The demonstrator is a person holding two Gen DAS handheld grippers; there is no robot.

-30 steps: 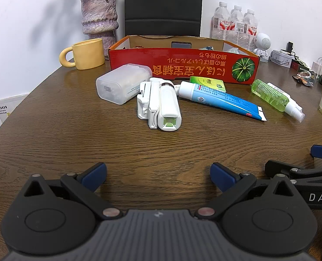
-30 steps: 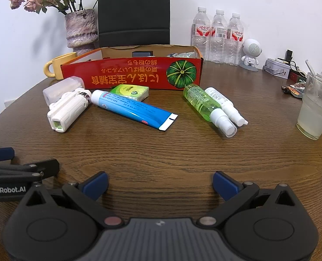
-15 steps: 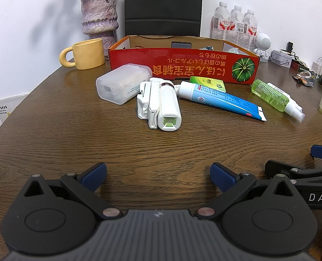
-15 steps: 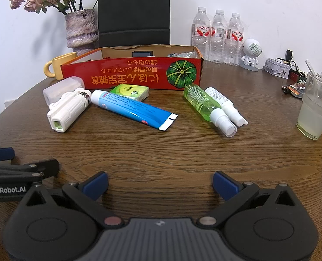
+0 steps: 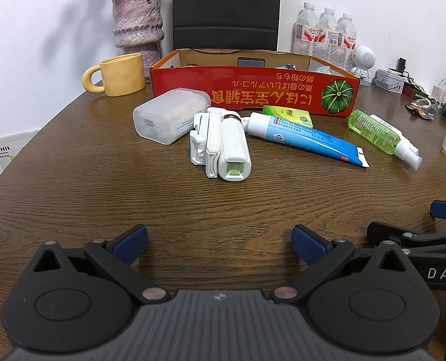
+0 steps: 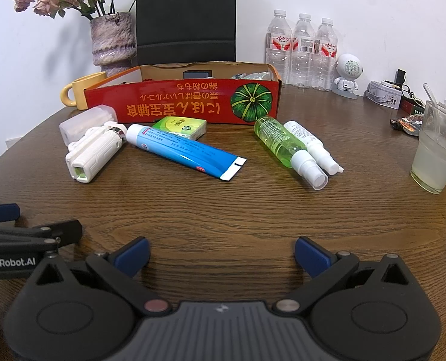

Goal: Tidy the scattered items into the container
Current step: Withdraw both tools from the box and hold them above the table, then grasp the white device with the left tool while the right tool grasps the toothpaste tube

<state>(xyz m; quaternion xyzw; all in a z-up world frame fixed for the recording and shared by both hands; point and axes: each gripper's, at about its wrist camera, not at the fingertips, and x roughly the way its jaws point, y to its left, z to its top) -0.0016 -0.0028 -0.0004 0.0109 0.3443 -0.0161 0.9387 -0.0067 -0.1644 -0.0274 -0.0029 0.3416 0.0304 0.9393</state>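
- Our left hand-held gripper (image 5: 219,242) sits low over the near edge of the desk (image 5: 102,186), jaws wide apart and holding nothing.
- Our right hand-held gripper (image 6: 222,254) is beside it at the same near edge, likewise wide and empty; each one shows at the side of the other's view.
- The box (image 6: 181,102), red with a green pumpkin print, stands open-topped toward the far edge of the desk; a few things lie inside, too hidden to name.
- We see the scattered items in a row just in front of the box.
- At the left end lies a frosted case (image 5: 170,114) on its side, close to the box wall.
- A white dispenser (image 5: 223,147) lies against the case, its green-windowed end toward us.
- A blue tube (image 6: 184,150) lies slanted, cap beside the dispenser's far end, flat end toward us.
- A small green packet (image 6: 181,126) rests between the tube and the box, touching the tube.
- Toward the right lie a green spray (image 6: 283,147) and a white spray (image 6: 311,147), side by side and touching, nozzles toward us.
- A yellow mug (image 5: 120,73) and a vase (image 5: 137,24) stand at the far left of the desk.
- Water bottles (image 6: 302,51) stand at the far edge, and a glass (image 6: 436,162) near the right edge.
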